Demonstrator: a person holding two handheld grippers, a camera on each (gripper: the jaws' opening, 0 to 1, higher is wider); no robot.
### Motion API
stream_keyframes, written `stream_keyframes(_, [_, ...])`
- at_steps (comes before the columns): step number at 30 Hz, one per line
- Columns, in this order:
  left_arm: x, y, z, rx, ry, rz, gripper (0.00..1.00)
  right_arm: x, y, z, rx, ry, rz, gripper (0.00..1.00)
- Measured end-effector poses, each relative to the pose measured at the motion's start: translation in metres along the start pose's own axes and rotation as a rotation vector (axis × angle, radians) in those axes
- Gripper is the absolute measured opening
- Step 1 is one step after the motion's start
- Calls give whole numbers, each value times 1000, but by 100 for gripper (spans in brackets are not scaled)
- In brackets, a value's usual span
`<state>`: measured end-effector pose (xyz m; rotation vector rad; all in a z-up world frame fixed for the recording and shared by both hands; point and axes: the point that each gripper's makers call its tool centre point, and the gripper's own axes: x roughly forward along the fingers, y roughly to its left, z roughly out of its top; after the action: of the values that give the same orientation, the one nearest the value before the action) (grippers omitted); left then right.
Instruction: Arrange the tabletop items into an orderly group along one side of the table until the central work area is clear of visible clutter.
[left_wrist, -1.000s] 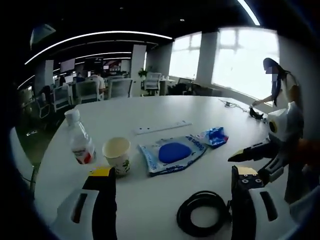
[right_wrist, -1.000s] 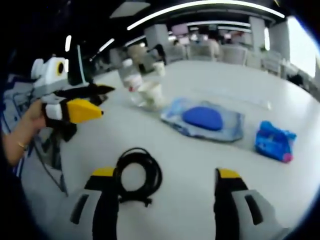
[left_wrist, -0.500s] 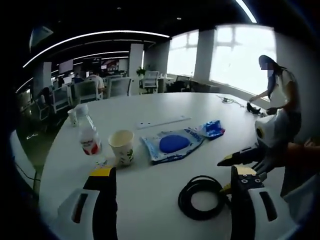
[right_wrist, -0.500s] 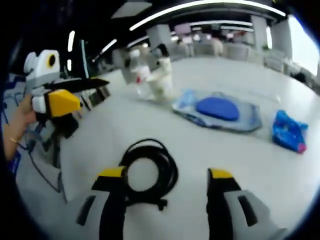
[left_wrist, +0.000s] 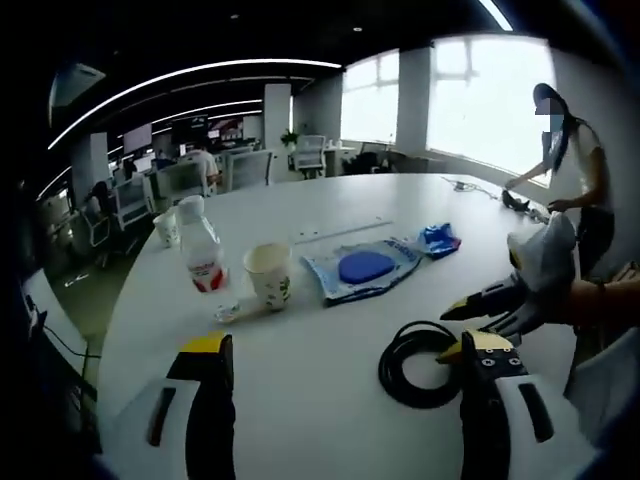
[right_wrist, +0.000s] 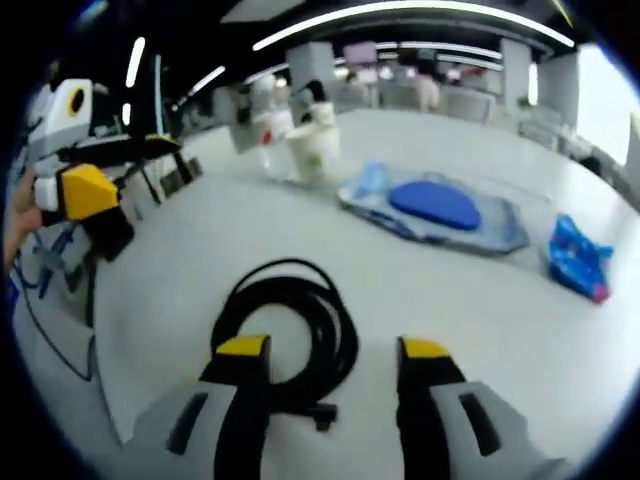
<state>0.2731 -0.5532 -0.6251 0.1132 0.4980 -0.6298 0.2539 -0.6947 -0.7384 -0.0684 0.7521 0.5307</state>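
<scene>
One cable coil (right_wrist: 290, 325), two cups (left_wrist: 268, 273).

The white table (left_wrist: 330, 420) is carrying a coiled black cable (left_wrist: 420, 362), paper cup (left_wrist: 269, 274), water bottle (left_wrist: 203, 257), blue-padded pouch (left_wrist: 362, 268) and blue wrapper (left_wrist: 439, 239).

Left gripper (left_wrist: 340, 375): two white moulded jaws, each showing a black inner face, a yellow tip cap and a dark oval slot on the outer shell. Seen from the right gripper view (right_wrist: 75, 180), it is showing a white housing, yellow tip and black underside.

Right gripper (right_wrist: 335, 350): matching white jaws carrying yellow caps and dark slots. From the left gripper view (left_wrist: 500, 305), it is showing a white body and black jaws.
</scene>
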Motion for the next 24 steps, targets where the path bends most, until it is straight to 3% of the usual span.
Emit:
stream_keyframes(15, [-9,1,0,-6,-8,6,91,6,4,-2,-74,18,-41,34])
stream_keyframes(19, [-11,2,-4,38,20,15,91,8,5,-2,-56,18,-42,25])
stream_keyframes(24, [-14,1,-4,22,14,5,90,8,-2,-3,-16,28,-83,18])
